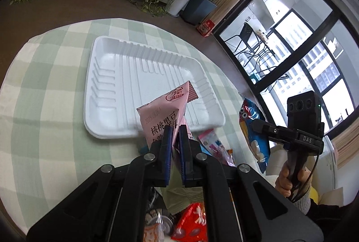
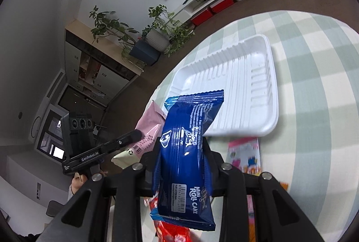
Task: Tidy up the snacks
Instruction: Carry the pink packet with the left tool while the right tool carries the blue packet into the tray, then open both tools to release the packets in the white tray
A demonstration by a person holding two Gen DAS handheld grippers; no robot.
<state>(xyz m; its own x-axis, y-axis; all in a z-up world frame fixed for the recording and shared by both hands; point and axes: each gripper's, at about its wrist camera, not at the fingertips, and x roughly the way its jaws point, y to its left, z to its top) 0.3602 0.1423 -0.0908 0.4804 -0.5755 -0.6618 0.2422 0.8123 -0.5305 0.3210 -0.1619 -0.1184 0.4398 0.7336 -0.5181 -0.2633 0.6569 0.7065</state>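
Pink foil snack packet [image 1: 165,111] is pinched in the left gripper [image 1: 176,138] and the blue mini roll cake wrapper [image 2: 186,141] clamped in the right gripper [image 2: 182,152], both held up just near of the white ribbed foam tray [image 1: 112,84] on the green checked tablecloth [image 1: 44,96].

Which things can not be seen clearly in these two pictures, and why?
- Pink packet: lower print hidden by the left gripper, left wrist view.
- Blue roll cake packet: its front faces away, right wrist view.
- Snack pile: covered by gripper arms, cut by the bottom edge.
- White tray: near rim hidden behind both packets.
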